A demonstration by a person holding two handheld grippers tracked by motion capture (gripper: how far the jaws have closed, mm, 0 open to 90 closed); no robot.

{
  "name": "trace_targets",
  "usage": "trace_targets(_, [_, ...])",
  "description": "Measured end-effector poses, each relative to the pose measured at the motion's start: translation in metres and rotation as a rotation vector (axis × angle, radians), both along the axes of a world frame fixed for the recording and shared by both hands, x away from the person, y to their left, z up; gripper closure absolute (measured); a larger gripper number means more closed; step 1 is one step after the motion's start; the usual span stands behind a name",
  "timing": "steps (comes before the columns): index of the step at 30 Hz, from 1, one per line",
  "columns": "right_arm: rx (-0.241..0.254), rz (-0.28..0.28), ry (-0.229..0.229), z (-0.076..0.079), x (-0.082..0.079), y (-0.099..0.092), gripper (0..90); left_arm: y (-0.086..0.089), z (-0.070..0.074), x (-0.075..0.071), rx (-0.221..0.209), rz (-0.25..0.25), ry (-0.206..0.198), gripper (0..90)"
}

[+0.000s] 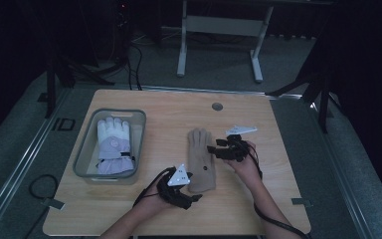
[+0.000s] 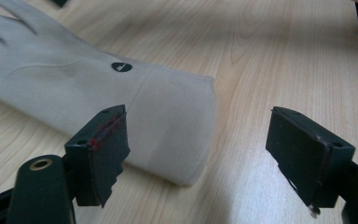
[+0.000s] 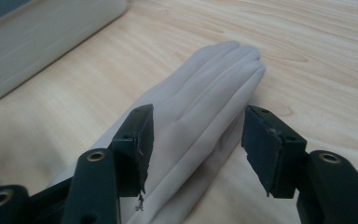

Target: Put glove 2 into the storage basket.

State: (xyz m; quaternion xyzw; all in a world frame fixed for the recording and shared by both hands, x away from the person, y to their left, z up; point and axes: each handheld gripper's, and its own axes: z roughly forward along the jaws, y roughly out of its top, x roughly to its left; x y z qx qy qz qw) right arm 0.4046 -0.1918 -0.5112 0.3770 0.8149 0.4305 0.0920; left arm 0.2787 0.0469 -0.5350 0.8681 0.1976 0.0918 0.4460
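Note:
A beige glove (image 1: 201, 159) lies flat on the wooden table (image 1: 258, 199), fingers pointing away from me. My left gripper (image 1: 195, 195) is at its cuff end. In the left gripper view the gripper (image 2: 200, 149) is open, one jaw over the cuff of the glove (image 2: 98, 93) and the other over bare wood. My right gripper (image 1: 215, 150) reaches in from the right at the glove's finger part. In the right gripper view it (image 3: 196, 149) stands open, its jaws either side of the outer fingers of the glove (image 3: 200, 107), with no pad pressing.
A grey plastic bin (image 1: 84, 149) stands at the table's left with a white and lilac glove (image 1: 113, 144) inside; the bin's wall (image 3: 42, 42) appears beyond the beige glove. A round cable hole (image 1: 217, 106) sits near the far edge.

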Motion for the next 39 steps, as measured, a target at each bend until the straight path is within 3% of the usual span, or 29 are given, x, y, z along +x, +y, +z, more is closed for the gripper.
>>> trace_targets(6, [0.002, -0.035, 0.065, -0.014, 0.021, 0.012, 32.9, -0.013, -0.002, 0.01, 0.059, -0.036, 0.003, 24.1])
trace_targets(7, [0.022, -0.03, 0.109, -0.02, 0.028, 0.015, 30.5, -0.016, -0.003, 0.012, 0.067, -0.041, 0.016, 24.7])
trace_targets(10, [-0.007, -0.032, 0.115, -0.024, 0.031, 0.019, 30.5, -0.018, -0.006, 0.012, 0.086, -0.052, 0.016, 28.7])
trace_targets(11, [-0.04, -0.014, 0.097, -0.03, 0.033, 0.023, 31.9, -0.019, -0.007, 0.013, 0.095, -0.049, 0.016, 29.2])
trace_targets(12, [-0.04, -0.014, 0.097, -0.03, 0.033, 0.023, 31.9, -0.019, -0.008, 0.013, 0.105, -0.058, 0.013, 29.2])
trace_targets(13, [-0.06, 0.022, 0.067, -0.035, 0.031, 0.025, 36.8, -0.019, -0.01, 0.013, 0.123, -0.058, 0.017, 31.5])
trace_targets(16, [-0.055, 0.046, 0.059, -0.038, 0.03, 0.024, 43.1, -0.021, -0.012, 0.013, 0.143, -0.054, 0.022, 31.7])
trace_targets(17, [-0.019, 0.063, 0.098, -0.039, 0.031, 0.02, 56.7, -0.021, -0.013, 0.013, 0.159, -0.055, 0.019, 32.9])
trace_targets(18, [-0.019, 0.063, 0.098, -0.039, 0.031, 0.02, 56.7, -0.02, -0.014, 0.014, 0.159, -0.054, 0.019, 32.9])
trace_targets(20, [-0.035, 0.07, 0.083, -0.038, 0.027, 0.022, 67.5, -0.021, -0.014, 0.013, 0.163, -0.046, 0.013, 34.8])
trace_targets(21, [-0.073, 0.072, 0.053, -0.035, 0.023, 0.025, 70.8, -0.022, -0.015, 0.012, 0.171, -0.05, -0.001, 38.8])
trace_targets(25, [-0.13, 0.058, 0.006, -0.032, 0.018, 0.032, 72.1, -0.024, -0.017, 0.011, 0.194, -0.063, -0.03, 43.7])
trace_targets(31, [-0.141, 0.045, -0.003, -0.032, 0.016, 0.034, 72.4, -0.029, -0.016, 0.012, 0.234, -0.061, -0.061, 51.2])
trace_targets(35, [-0.158, 0.037, -0.016, -0.03, 0.013, 0.037, 74.0, -0.032, -0.014, 0.013, 0.288, -0.022, -0.103, 74.3])
trace_targets(39, [-0.154, 0.027, -0.031, -0.03, 0.011, 0.038, 75.7, -0.032, -0.01, 0.014, 0.295, -0.001, -0.112, 81.2])
